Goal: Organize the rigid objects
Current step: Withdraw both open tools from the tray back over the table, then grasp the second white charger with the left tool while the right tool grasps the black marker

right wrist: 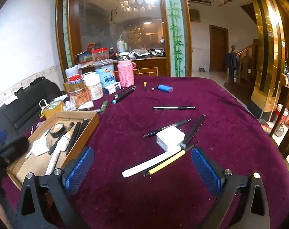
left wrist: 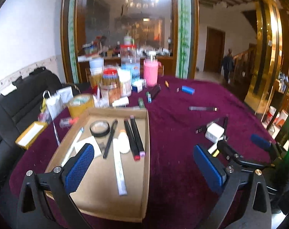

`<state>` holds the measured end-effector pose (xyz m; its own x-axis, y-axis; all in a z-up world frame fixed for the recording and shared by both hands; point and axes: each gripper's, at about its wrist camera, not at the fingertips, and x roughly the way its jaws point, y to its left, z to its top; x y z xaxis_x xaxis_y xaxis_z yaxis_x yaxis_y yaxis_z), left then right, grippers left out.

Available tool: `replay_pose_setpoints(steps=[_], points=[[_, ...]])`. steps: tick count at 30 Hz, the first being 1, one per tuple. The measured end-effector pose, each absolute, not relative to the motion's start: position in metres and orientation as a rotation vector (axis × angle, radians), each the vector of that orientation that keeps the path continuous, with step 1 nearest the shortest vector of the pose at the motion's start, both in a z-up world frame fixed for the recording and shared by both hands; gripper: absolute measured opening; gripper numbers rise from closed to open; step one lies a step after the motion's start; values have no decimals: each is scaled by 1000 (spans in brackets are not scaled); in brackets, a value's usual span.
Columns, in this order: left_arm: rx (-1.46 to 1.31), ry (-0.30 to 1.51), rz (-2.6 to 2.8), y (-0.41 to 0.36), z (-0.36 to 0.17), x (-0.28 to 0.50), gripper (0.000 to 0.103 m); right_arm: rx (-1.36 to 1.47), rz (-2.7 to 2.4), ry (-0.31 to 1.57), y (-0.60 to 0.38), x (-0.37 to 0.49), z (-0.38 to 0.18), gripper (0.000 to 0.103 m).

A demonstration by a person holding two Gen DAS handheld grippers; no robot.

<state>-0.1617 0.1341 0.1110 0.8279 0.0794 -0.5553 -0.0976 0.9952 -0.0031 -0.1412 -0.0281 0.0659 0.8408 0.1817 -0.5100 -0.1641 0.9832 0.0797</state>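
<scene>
Left wrist view: left gripper [left wrist: 143, 168] hangs over the near end of the cardboard tray [left wrist: 147, 152], jaws spread wide, nothing between the blue pads. Tray holds a roll of black tape [left wrist: 99, 128], two black markers [left wrist: 133, 137] side by side, a black pen [left wrist: 110, 139], a white tube [left wrist: 120, 173] lying lengthwise, plus some white items too blurred to name. Picture is motion-blurred.

Right wrist view: right gripper [right wrist: 142, 169] hovers above the maroon tablecloth [right wrist: 211, 99], jaws likewise spread, empty. Between and just beyond its pads lie a white marker [right wrist: 150, 163] and a yellow pen [right wrist: 165, 163], touching along their length. A white charger [right wrist: 170, 137] sits just past them, resting against a long black marker [right wrist: 195, 128] and a black pen [right wrist: 166, 126]. Another black pen [right wrist: 174, 107] lies farther out, apart from the rest. Blue battery [right wrist: 165, 88] near the far edge; pink flask [right wrist: 125, 74] stands upright among jars at the back left. Tray sits to the left of the loose items.
</scene>
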Motion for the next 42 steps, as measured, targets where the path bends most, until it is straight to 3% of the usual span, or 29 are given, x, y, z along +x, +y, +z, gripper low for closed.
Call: replay_pose_setpoints(steps=[27, 35, 42], points=[[-13, 777, 52, 120, 70, -140, 103, 150, 147, 604, -73, -118, 62, 103], [-21, 830, -73, 103, 75, -128, 103, 210, -1, 580, -145, -58, 77, 103], [46, 868, -160, 69, 70, -100, 103, 337, -47, 622, -198, -1, 52, 102]])
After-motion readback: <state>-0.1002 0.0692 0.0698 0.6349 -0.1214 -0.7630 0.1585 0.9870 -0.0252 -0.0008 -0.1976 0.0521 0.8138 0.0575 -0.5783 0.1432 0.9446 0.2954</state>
